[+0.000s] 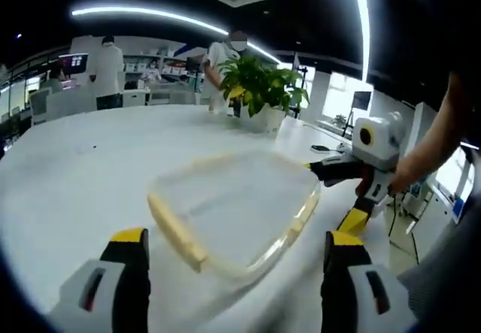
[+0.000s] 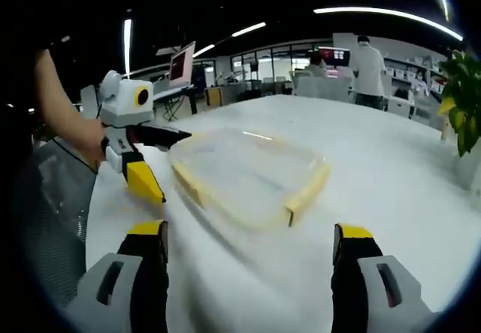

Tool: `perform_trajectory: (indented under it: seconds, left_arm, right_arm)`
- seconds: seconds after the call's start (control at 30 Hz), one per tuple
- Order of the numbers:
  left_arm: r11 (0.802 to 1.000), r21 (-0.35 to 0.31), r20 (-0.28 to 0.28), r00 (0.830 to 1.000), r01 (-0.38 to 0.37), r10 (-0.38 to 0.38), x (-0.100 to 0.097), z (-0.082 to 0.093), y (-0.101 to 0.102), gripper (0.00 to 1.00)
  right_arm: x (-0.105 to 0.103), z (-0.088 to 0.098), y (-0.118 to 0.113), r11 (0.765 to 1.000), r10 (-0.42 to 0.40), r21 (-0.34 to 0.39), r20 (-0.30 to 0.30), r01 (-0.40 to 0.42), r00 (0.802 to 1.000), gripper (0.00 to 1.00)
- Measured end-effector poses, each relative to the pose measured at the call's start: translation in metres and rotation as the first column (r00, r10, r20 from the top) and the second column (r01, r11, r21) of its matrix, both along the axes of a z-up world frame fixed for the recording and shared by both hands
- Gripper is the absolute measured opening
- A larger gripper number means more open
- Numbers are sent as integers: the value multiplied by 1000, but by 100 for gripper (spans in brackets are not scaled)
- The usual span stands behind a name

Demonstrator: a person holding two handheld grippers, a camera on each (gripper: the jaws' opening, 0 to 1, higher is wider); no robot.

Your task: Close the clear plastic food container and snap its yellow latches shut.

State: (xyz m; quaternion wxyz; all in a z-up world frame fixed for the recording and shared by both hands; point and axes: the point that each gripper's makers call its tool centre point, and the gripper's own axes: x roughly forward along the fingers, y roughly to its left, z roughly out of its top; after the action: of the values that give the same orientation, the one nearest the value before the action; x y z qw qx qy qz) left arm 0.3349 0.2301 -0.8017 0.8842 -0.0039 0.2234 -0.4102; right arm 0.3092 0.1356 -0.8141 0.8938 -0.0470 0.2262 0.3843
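container (image 1: 234, 211) resting on the white tabletop (image 1: 75, 175), lid seemingly laid on top, lying between the two hand-held grippers. seen in the left gripper view just ahead of the left hand-held gripper (image 1: 237, 246), jaws spread wide with nothing between them, one yellow latch (image 1: 177, 231) facing near and slightly left of centre. long axis running roughly from near left to far right in that view, so the near latch edge lies almost straight in front of the open jaws. right hand-held gripper (image 1: 353, 198) visible at the far right edge of the container, close beside the rim; contact hard to confirm.

in the right gripper view, container (image 2: 248, 174) ahead and a little far, right hand-held gripper (image 2: 250, 246) also spread and empty, a latch (image 2: 307, 192) on the right side and another (image 2: 189, 185) on the left. left hand-held gripper (image 2: 144, 175) showing at the left, near that edge, tips angled down toward the tabletop.

judged roughly equally near. latches look not yet snapped, though blur makes that uncertain. plant (image 1: 259, 85) standing well apart at the far side.
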Motion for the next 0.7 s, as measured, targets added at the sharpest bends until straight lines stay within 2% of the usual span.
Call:
perform_trajectory:
  seconds: [0.17, 0.27, 0.33, 0.4, 0.47, 0.53, 0.7]
  left_arm:
    - [1000, 28, -27, 1000, -2, 3, -1, -14, 1, 92]
    - [1000, 18, -41, 999, 5, -4, -5, -16, 0, 91]
    - [999, 30, -52, 998, 20, -19, -9, -22, -2, 88]
    - [999, 42, -52, 999, 20, -18, -10, -26, -3, 86]
    - [999, 39, -34, 999, -11, 12, -5, -24, -1, 87]
    - [999, 34, -19, 1000, -23, 24, -4, -23, -1, 87]
    - [997, 64, -23, 999, -34, 35, -2, -30, -1, 76]
  right_arm:
    - [2, -2, 4, 1000, 1, 16, 0, -1, 1000, 85]
    - [1, -5, 8, 1000, 24, 8, 15, -24, 1000, 78]
    - [2, -6, 9, 1000, 20, 19, 11, -20, 1000, 79]
    - [1, -7, 10, 1000, 17, 22, 0, -17, 1000, 79]
    - [0, -7, 12, 999, 26, 29, -1, -26, 1000, 77]
    - [1, -7, 13, 999, 31, 29, 8, -31, 999, 73]
    - [2, -10, 16, 999, 38, 14, 11, -38, 999, 69]
